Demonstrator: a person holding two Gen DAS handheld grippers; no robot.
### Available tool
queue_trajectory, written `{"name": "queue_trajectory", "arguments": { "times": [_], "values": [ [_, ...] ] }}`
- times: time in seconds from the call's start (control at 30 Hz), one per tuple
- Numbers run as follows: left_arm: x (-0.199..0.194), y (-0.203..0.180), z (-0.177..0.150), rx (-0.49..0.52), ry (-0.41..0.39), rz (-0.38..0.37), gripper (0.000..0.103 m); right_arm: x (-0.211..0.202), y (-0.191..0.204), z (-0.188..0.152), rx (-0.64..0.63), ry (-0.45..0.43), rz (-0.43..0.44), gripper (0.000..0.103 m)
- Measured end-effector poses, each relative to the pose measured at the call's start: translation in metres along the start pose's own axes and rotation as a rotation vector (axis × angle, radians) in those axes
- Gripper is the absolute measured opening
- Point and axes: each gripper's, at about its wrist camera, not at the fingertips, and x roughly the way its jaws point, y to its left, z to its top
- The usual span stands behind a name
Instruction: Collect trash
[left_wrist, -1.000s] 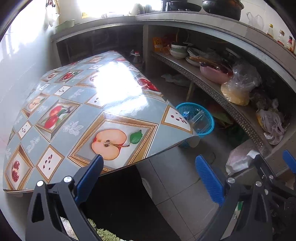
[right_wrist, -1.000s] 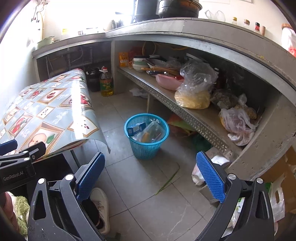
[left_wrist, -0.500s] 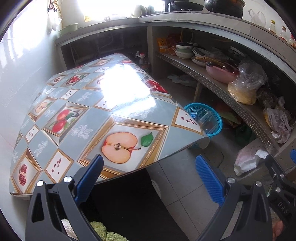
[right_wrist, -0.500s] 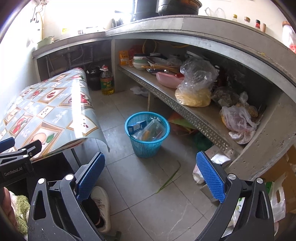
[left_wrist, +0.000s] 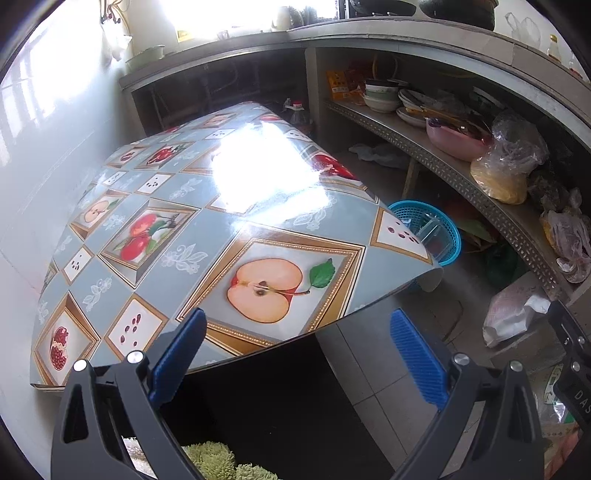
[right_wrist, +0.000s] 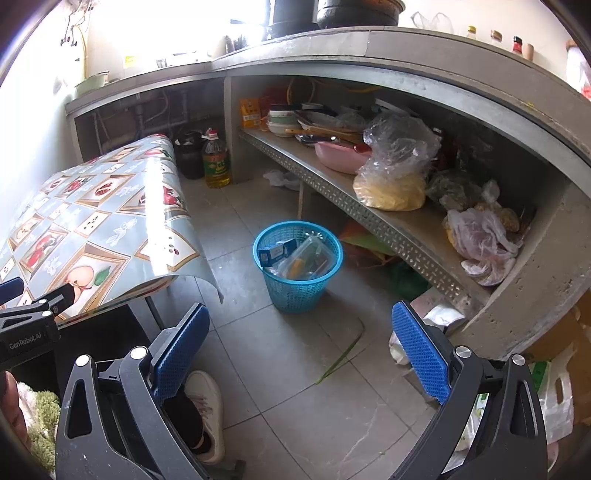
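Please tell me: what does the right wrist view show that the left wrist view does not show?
Only the right wrist view shows the white shoe, the green strip on the floor tiles, and the whole oil bottle. Only the left wrist view shows the full apple print on the tablecloth. Both show the blue basket with trash inside, the pink bowl, and open, empty grippers.

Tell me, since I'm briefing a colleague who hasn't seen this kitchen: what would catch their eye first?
Probably the glossy fruit-print tablecloth, which fills the left wrist view and glares under window light. Next, the blue basket on the tiled floor beside the table, already holding packaging. Behind it, the cluttered low shelf carries a plastic bag of yellow food and a pink basin.
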Motion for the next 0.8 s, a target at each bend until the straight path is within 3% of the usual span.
{"name": "queue_trajectory", "arguments": {
  "times": [0.3, 0.8],
  "values": [
    [-0.001, 0.015, 0.007, 0.039, -0.033, 0.036, 0.097, -0.003, 0.0, 0.005, 0.012, -0.019, 0.004, 0.095],
    [-0.001, 0.027, 0.001, 0.049, -0.017, 0.073, 0.097, -0.006, -0.014, 0.012, 0.028, -0.043, -0.007, 0.095]
  ]
}}
